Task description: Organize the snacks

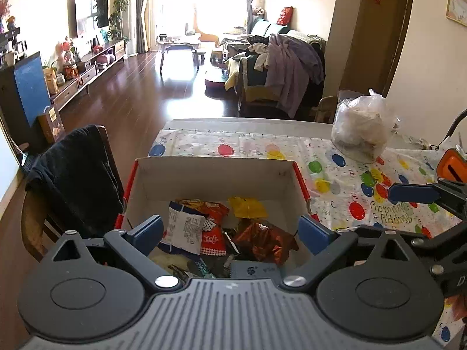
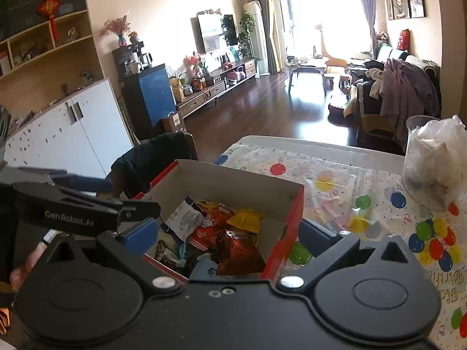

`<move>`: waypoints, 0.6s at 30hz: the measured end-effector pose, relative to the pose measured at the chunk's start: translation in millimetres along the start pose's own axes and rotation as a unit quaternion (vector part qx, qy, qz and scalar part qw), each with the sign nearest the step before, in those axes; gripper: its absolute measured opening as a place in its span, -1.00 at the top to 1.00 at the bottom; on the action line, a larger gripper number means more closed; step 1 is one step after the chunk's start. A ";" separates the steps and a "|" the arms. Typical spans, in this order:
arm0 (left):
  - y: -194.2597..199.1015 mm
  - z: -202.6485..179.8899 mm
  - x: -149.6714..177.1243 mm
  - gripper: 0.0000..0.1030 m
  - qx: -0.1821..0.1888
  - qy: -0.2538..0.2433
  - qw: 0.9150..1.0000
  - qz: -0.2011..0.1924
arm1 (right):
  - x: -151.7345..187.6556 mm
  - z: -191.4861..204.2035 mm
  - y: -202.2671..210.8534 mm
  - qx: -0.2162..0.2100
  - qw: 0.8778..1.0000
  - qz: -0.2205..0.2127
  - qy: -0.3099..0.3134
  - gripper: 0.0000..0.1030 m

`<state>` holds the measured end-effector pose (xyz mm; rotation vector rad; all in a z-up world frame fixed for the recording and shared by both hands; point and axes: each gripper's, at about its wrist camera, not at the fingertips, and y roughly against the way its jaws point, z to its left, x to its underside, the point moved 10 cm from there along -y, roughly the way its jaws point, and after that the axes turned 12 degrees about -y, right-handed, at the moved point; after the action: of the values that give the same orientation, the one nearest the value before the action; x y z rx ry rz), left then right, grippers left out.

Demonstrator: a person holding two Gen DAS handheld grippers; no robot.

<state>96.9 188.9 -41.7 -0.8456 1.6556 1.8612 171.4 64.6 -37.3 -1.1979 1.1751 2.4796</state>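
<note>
- The snack packets [image 1: 210, 227] lie heaped in the open red-sided cardboard box [image 1: 216, 175], which stands on the surface near its left edge; I make out a white printed packet [image 1: 186, 230], an orange-red one [image 2: 213, 218], a yellow one [image 1: 247, 206] and a crinkled dark-red foil one [image 1: 262, 240]
- I'd judge them all light, soft and crushable, the foil slippery; I would pinch a sealed end seam, not the puffed middle, and gently
- The box looks stiff enough to push by a wall, but likely slides easily on the balloon-print tablecloth [image 1: 335, 180]
- My left gripper [image 1: 230, 230] hangs above the box's near end, pitched down into it, jaws spread wide with nothing between them
- My right gripper [image 2: 230, 233] sits just beside it on the right, over the box's near right corner, also tilted down, jaws wide and empty; each shows in the other's view
- Further off, a clear bagged bundle [image 1: 362, 125] stands well apart at the far right; a chair draped in dark cloth [image 1: 76, 175] is to the box's left
</note>
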 end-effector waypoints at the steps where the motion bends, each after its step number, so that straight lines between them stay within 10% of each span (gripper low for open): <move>1: 0.0 -0.2 0.4 -0.93 -0.002 0.000 1.000 0.000 | -0.3 -0.6 0.2 0.003 1.000 -0.004 -0.002 -1.00; 18: 3.0 2.8 5.0 -0.93 -0.026 0.010 1.000 0.001 | 9.2 -5.0 3.4 0.011 1.000 -0.012 -0.003 -1.00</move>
<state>91.0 191.1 -43.2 -0.8868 1.6277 1.9105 166.8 57.0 -43.7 -1.1907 1.1763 2.4441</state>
